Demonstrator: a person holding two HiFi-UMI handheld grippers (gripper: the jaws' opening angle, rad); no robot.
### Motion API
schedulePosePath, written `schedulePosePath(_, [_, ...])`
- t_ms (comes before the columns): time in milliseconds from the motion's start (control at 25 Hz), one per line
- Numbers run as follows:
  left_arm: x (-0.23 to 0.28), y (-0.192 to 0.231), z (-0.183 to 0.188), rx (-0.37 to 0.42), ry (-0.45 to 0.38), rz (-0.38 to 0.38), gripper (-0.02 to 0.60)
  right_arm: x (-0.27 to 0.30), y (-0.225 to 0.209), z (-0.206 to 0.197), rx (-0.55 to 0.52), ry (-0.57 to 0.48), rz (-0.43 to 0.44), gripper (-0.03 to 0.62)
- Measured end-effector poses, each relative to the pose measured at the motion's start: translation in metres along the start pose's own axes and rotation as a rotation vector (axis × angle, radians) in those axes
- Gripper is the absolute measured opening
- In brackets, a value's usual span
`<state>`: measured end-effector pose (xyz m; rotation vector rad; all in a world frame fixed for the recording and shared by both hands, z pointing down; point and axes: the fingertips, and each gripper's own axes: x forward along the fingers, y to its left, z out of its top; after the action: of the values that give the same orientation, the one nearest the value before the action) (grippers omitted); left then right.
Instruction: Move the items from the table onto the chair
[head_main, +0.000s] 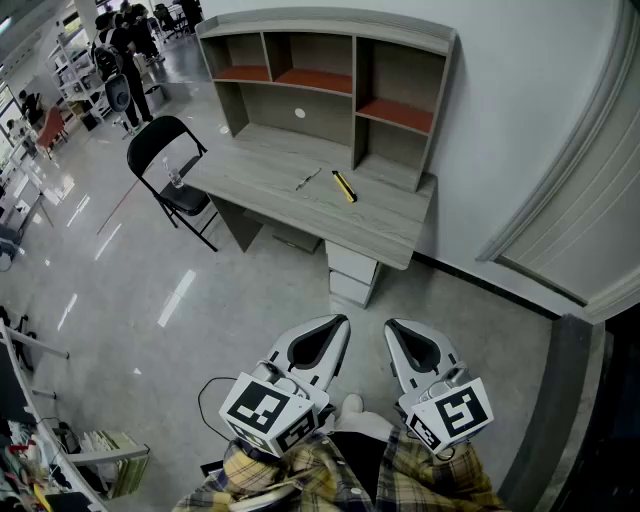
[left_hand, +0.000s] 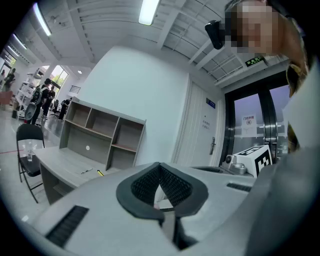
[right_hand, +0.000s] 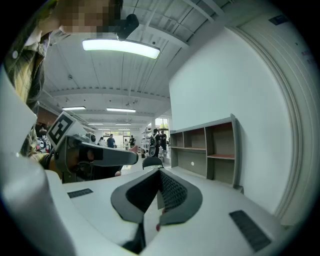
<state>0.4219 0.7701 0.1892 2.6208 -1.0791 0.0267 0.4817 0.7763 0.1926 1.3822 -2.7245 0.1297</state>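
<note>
Left tool (head_main: 337, 322) and right tool (head_main: 392, 325) closed, empty.
Tiny, indistinct grey item (head_main: 308, 179) and yellow item (head_main: 344, 186) lie on worktop (head_main: 380, 226), well ahead.

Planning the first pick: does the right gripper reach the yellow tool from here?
Probably not yet: the right gripper is shut, with floor between it and the desk. The yellow tool lies uncovered, so stepping closer should do.

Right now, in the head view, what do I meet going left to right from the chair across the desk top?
black folding chair → slim grey tool → yellow and black tool
</note>
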Motion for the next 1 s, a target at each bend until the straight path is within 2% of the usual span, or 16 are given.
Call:
schedulePosePath(200, [0.001,-0.006,0.003,0.009,-0.027,0.026,0.005,-0.009,-0.007,0.0,0.001,-0.014,0.013,0.017])
schedulePosePath(400, [-0.008,-0.002,0.0,-0.008,-0.022,0.12,0.005,-0.012,-0.009,-0.008,0.029,-0.016,0.044,0.017])
schedulePosePath(600, [-0.017,0.009,-0.001,-0.019,-0.024,0.172,0.005,-0.002,0.001,-0.013,0.038,-0.01,0.101,0.017])
schedulePosePath(1000, [-0.017,0.066,0.003,-0.033,-0.036,0.159,0.005,0.058,0.015,-0.014,0.024,0.023,0.144,0.017])
